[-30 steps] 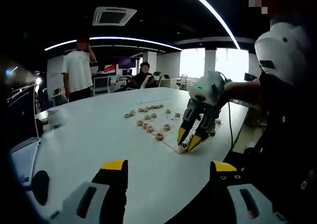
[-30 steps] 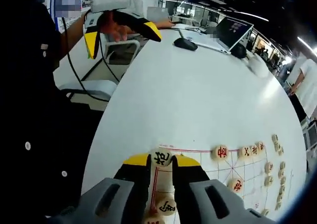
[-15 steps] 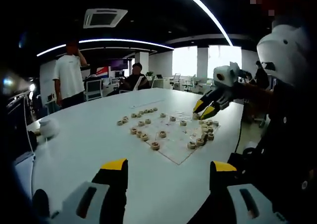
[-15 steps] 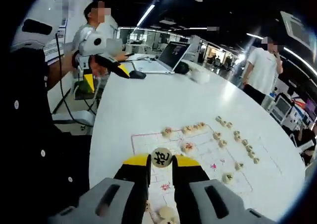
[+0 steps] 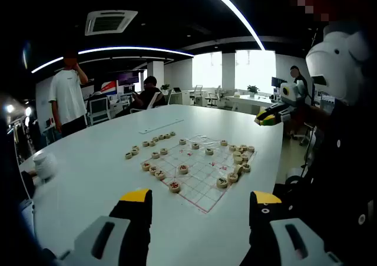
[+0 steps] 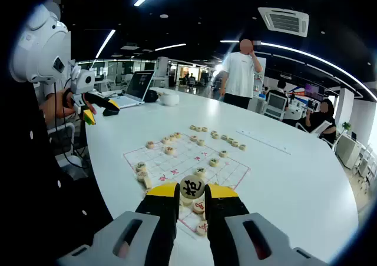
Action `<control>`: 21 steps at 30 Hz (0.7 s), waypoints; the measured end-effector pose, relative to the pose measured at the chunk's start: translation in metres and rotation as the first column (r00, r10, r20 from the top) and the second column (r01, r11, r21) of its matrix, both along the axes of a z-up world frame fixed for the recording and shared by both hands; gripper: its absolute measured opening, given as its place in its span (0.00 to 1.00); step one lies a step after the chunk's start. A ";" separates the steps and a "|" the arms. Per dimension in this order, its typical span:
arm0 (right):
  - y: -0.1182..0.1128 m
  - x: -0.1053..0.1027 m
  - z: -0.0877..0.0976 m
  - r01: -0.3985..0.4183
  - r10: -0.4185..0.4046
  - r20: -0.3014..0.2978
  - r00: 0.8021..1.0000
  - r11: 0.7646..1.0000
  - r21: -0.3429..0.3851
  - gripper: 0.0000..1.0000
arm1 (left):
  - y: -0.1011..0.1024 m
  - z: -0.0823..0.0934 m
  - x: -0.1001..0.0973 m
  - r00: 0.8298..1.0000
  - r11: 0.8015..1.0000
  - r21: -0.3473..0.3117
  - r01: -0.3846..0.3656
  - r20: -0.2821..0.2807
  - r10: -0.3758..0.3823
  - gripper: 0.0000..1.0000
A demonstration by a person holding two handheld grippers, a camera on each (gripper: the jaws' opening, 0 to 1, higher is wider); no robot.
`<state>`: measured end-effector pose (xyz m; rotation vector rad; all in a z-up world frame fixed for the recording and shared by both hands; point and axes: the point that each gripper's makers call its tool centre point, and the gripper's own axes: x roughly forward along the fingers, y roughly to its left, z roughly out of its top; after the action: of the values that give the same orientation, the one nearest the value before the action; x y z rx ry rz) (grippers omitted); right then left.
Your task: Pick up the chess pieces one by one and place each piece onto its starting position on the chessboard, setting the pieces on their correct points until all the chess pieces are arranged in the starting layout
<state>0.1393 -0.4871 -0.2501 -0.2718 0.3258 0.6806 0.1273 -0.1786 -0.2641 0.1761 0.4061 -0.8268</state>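
Observation:
A paper chessboard point(image 5: 200, 190) with red lines lies on the white table point(image 5: 88, 178); round wooden pieces point(image 5: 183, 169) sit on it, and more stand in a curved row point(image 5: 136, 150) beyond its far side. My left gripper point(image 5: 200, 198) is open and holds nothing, low over the table short of the board. My right gripper point(image 6: 192, 190) is shut on a round piece with a black character point(image 6: 192, 187), held above the near edge of the board point(image 6: 185, 157). That same gripper point(image 5: 268, 119) hangs high at the right in the left gripper view. The left gripper point(image 6: 89, 108) is off the table's left edge.
A person in a white shirt point(image 6: 240, 75) stands at the far side and another point(image 6: 321, 122) sits further along. A laptop point(image 6: 138, 86), a white cup point(image 6: 169, 99) and a long clear strip point(image 6: 262, 141) lie on the table. The table edge runs close to me.
My right gripper has risen from the board's near corner with the piece still in it and now sits high and back. The left gripper stays open; its view has swung toward the board.

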 end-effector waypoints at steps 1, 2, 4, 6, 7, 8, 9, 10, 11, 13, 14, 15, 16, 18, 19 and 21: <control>-0.003 0.002 0.001 0.006 -0.006 0.003 1.000 1.000 0.004 0.19 | -0.001 0.000 0.000 1.000 1.000 0.002 0.003 -0.001 -0.003 0.68; -0.005 0.003 0.003 0.013 -0.013 0.006 1.000 1.000 0.008 0.19 | -0.003 0.000 0.001 1.000 1.000 0.004 0.005 -0.001 -0.005 0.68; -0.008 0.011 0.005 0.011 -0.011 0.008 1.000 1.000 0.013 0.19 | -0.003 0.001 0.000 1.000 1.000 0.006 0.007 0.000 -0.007 0.68; -0.009 0.020 0.006 -0.003 0.003 0.010 1.000 1.000 0.002 0.19 | -0.003 0.002 0.000 1.000 1.000 0.006 0.006 0.001 -0.006 0.68; -0.009 0.024 0.006 -0.007 0.007 0.007 1.000 1.000 -0.001 0.19 | -0.003 0.002 0.000 1.000 1.000 0.006 0.003 0.003 -0.003 0.68; -0.008 0.031 0.005 -0.020 0.020 -0.001 1.000 1.000 -0.008 0.19 | -0.001 0.003 -0.001 1.000 1.000 0.005 -0.003 0.004 0.003 0.68; -0.006 0.036 0.006 -0.039 0.039 -0.004 0.999 0.999 -0.009 0.19 | 0.000 0.003 -0.002 1.000 1.000 0.005 -0.008 0.004 0.008 0.68; -0.004 0.041 0.006 -0.052 0.052 -0.012 0.999 0.999 -0.007 0.19 | 0.001 0.003 -0.003 1.000 1.000 0.005 -0.015 0.004 0.015 0.68; -0.003 0.047 0.007 -0.063 0.063 -0.012 0.998 0.998 -0.010 0.19 | 0.003 0.003 -0.004 1.000 1.000 0.005 -0.022 0.004 0.022 0.68; -0.004 0.061 0.007 -0.084 0.084 -0.019 0.996 0.996 -0.021 0.19 | 0.007 0.003 -0.006 0.999 0.999 0.002 -0.038 0.003 0.038 0.68; -0.003 0.068 0.006 -0.095 0.094 -0.020 0.995 0.995 -0.029 0.19 | 0.008 0.003 -0.007 0.999 0.999 0.001 -0.045 0.003 0.045 0.68; -0.002 0.075 0.005 -0.105 0.105 -0.024 0.994 0.994 -0.038 0.19 | 0.010 0.003 -0.008 0.999 0.999 -0.001 -0.050 0.002 0.050 0.68; 0.000 0.082 0.003 -0.114 0.113 -0.029 0.993 0.992 -0.049 0.19 | 0.012 0.002 -0.009 0.998 0.998 -0.003 -0.056 0.001 0.056 0.68; 0.004 0.096 0.000 -0.135 0.133 -0.036 0.991 0.989 -0.066 0.19 | 0.015 0.002 -0.010 0.997 0.997 -0.006 -0.071 -0.001 0.071 0.68; 0.006 0.104 -0.003 -0.145 0.142 -0.041 0.989 0.987 -0.073 0.19 | 0.017 0.002 -0.010 0.997 0.997 -0.007 -0.077 -0.001 0.077 0.68; 0.013 0.118 -0.009 -0.161 0.157 -0.055 0.986 0.983 -0.086 0.19 | 0.020 0.001 -0.011 0.996 0.996 -0.009 -0.087 -0.002 0.087 0.68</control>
<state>0.2570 -0.4740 -0.2590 -0.3713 0.3839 0.8321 0.1165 -0.1583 -0.2627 0.1483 0.4089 -0.7432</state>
